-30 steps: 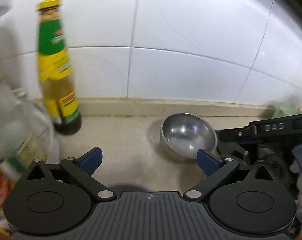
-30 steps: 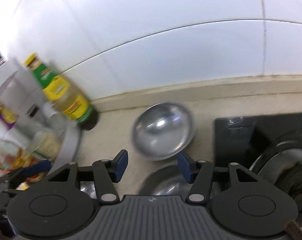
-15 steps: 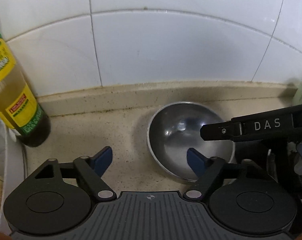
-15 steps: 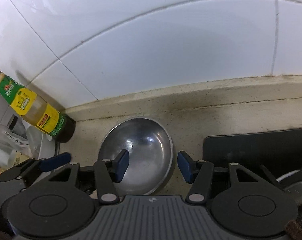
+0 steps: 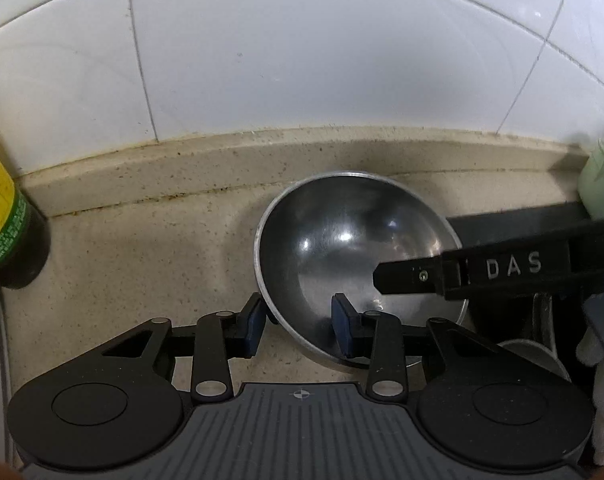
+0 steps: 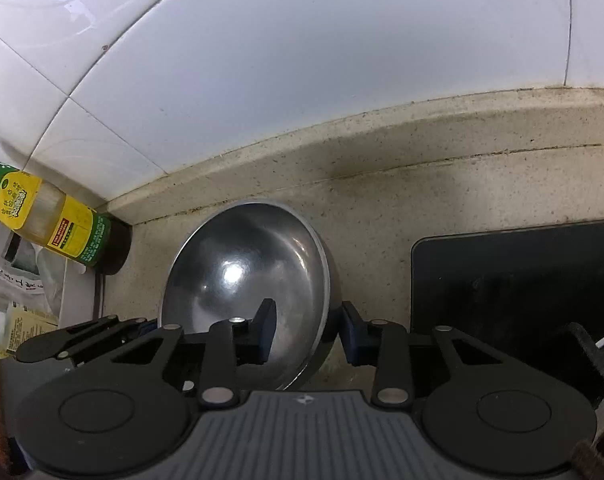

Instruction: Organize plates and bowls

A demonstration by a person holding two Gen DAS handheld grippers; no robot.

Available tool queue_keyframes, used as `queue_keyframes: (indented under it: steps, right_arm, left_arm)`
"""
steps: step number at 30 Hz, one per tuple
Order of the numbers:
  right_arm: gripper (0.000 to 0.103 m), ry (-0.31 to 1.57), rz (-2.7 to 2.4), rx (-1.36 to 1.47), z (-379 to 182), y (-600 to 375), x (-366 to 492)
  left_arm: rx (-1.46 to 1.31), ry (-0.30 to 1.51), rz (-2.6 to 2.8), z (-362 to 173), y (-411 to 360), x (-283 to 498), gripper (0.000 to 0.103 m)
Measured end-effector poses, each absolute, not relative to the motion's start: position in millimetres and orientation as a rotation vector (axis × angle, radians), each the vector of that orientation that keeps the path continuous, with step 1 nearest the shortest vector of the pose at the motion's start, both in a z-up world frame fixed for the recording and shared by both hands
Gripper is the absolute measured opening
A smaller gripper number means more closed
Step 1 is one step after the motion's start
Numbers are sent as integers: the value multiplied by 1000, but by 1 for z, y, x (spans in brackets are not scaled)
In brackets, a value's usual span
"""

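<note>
A: Where's the bowl [image 5: 354, 256]?
B: On the worktop [image 5: 150, 256] by the tiled wall, directly ahead of both tools. The left tool [image 5: 298, 328] straddles its near-left rim, the right tool [image 6: 306, 330] its right rim, both partly open, neither clamped yet.
A: Any writing?
B: "DAS" on the right tool; the bottle [image 6: 58, 228] label is unreadable.

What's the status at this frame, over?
Left gripper and right gripper both open, each straddling the steel bowl rim. Bowl on counter, not yet clamped. Sauce bottle stands clear.
</note>
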State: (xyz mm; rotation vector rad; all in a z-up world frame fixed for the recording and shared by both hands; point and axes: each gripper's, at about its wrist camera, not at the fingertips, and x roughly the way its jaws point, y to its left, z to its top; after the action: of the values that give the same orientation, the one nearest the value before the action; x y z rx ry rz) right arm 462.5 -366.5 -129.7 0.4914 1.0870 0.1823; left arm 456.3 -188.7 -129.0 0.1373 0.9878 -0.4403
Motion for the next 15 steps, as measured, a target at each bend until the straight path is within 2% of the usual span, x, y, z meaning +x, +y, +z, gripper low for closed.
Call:
queue_keyframes:
  steps: [6, 15]
  right_arm:
    - [31, 1062, 201, 492, -122, -364, 460]
    - [31, 997, 239, 456, -91, -351, 450]
  left_arm:
    - [140, 925, -436, -111, -186, 449, 50]
    - [107, 862, -426, -77, -161, 427, 50]
